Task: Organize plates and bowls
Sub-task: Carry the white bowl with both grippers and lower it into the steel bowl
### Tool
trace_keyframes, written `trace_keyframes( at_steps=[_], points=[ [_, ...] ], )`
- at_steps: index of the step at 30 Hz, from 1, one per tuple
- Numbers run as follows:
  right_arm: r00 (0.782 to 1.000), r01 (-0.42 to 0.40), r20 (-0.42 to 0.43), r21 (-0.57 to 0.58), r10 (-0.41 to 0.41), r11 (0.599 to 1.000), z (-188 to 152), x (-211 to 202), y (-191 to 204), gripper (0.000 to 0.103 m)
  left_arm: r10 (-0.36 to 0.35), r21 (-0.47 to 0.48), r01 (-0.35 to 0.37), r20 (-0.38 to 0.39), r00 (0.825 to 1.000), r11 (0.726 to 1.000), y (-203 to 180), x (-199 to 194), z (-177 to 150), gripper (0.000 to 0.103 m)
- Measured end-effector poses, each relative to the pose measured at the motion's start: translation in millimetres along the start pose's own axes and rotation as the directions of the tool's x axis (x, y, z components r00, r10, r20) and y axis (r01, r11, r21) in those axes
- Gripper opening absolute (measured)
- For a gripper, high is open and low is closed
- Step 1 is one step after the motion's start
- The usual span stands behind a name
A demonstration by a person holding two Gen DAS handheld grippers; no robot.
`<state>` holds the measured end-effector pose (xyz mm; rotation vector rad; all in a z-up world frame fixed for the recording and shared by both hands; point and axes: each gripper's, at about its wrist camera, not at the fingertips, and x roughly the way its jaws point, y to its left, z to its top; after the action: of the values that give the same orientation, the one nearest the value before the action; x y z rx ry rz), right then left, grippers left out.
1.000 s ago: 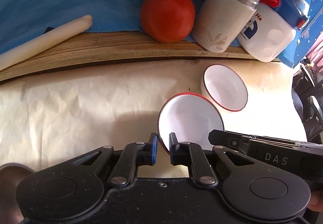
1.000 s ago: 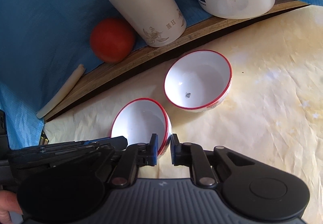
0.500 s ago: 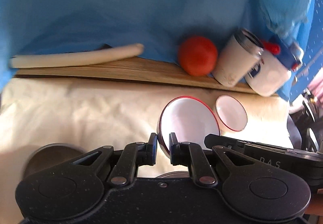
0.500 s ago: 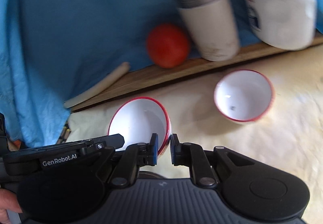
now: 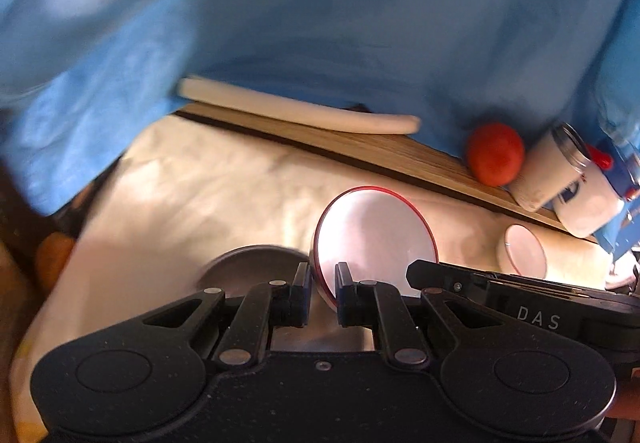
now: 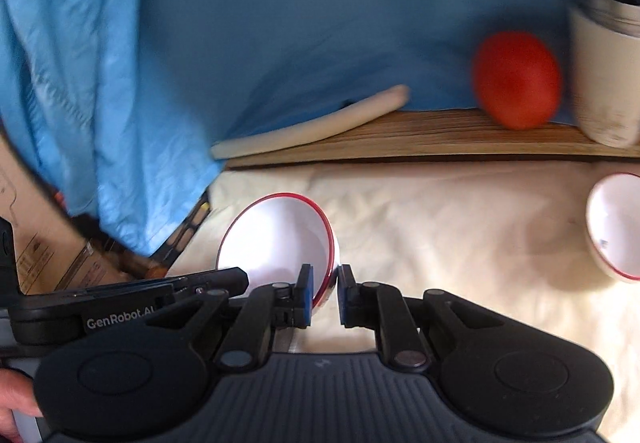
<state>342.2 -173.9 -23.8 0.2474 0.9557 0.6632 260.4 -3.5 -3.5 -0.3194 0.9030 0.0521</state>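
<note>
Between the two grippers, a red-rimmed white bowl (image 5: 374, 239) is hanging above the cream cloth (image 5: 208, 183), gripped at opposite sides of its rim. On one side the left gripper (image 5: 323, 293) is pinching the rim, its jaws drawn nearly together with only the thin wall between the pads. On the other side the right gripper (image 6: 323, 297) is doing likewise, its blue-padded fingers (image 6: 306, 297) clamping the bowl's edge. Each gripper's black body is showing at the side of the other's view. Under the bowl, in the left wrist view, a grey metal dish (image 5: 248, 267) is lying on the cloth, partly hidden by the gripper. Well off to the right, a second red-rimmed bowl (image 6: 616, 227) is resting on the cloth. Beyond the cloth, a wooden board (image 6: 420, 139) is carrying a pale stick-shaped thing (image 6: 312, 127), a tomato (image 6: 516, 79) and a cream tumbler (image 6: 604, 63) with a metal rim; in the left wrist view a white jar (image 5: 592, 203) with a blue lid is standing just beside the tumbler. Behind it all a blue cloth (image 6: 280, 23) is hanging. At the lower left edge of the right wrist view, a bit of a person's hand (image 6: 16, 399) is showing
</note>
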Motion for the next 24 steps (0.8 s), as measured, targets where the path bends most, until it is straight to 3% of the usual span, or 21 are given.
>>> trace_keyframes(
  at_steps=[11,24],
  points=[
    [0.993,-0.047,-0.115,-0.066,0.039,0.997,-6,28,22,0.014,0.061,-0.080,-0.065,-0.063,0.996,0.995,34,-4,-16,0.013],
    [0.975,-0.056,-0.219,-0.079,0.038,0.995,-11,45,29,0.015,0.111,-0.079,-0.126,-0.171,0.979,0.989,42,3,-23,0.014]
  ],
)
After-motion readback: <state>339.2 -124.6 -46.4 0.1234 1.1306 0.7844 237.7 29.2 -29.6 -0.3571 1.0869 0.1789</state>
